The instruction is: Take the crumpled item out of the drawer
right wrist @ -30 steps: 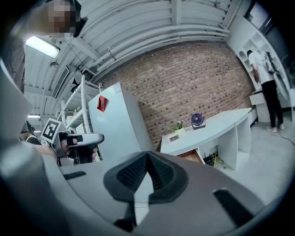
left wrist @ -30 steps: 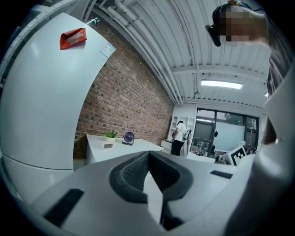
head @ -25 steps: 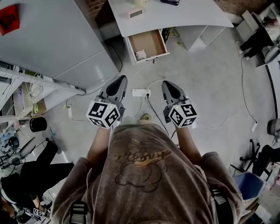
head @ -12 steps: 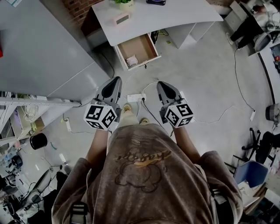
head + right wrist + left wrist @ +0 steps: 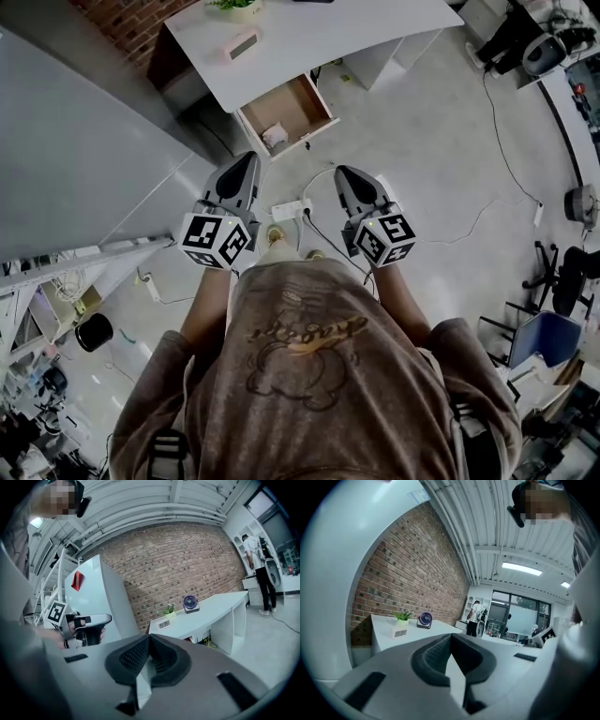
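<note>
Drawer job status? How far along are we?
Done: the brown wooden drawer under the white desk stands open. In hand: nothing; left tongs and right tongs are shut, empty, short of the desk. Left: reach in, grip the crumpled white item, lift it out.

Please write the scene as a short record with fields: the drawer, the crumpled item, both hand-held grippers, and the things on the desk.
drawer: open, below the white desk
crumpled item: white, at the drawer's front end, untouched
left hand-held gripper: jaws together, empty, short of the drawer
right hand-held gripper: jaws together, empty
on desk: small clock, potted plant
floor: power strip
</note>
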The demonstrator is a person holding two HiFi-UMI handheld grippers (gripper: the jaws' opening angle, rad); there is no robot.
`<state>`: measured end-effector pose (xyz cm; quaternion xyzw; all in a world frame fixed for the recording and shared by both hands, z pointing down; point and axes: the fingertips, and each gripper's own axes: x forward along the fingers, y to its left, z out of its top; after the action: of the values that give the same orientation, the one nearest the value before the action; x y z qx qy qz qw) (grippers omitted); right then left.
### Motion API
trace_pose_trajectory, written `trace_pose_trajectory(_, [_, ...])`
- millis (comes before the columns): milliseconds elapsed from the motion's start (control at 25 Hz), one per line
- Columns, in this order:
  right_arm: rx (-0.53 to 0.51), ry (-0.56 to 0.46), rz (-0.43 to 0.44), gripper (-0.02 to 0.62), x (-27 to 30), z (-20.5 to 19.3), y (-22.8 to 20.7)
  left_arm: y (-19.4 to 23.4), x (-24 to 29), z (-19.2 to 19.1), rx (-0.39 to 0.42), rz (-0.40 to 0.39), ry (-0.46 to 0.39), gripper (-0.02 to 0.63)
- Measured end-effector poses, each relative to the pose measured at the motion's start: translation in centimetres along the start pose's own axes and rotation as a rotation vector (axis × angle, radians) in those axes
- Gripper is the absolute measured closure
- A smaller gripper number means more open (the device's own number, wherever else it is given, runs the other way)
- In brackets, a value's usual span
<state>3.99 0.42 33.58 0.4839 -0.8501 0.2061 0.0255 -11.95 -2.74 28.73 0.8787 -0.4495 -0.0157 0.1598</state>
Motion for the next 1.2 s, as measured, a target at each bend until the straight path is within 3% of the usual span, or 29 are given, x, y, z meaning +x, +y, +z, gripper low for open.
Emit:
trace_pose_trajectory(280, [-0.008, -0.002, -0.049, 0.597, 3.3, 0.2, 0.1, 3.1, 2.6, 0.9, 0.013, -0.073, 0.006, 0.598])
trace_pose_trajectory(640, [-0.002, 0.005, -0.08, 0.597, 6.1, 0.6, -1.9, 5.3, 5.9, 0.5, 0.001, -0.083, 0.024, 0.598])
trace_pose_trajectory(1200, [-0.03, 0.053, 0.02, 0.597, 11.0, 2.0, -7.3, 6.7, 11.2, -0.8, -0.008, 0.024, 0.045, 0.598])
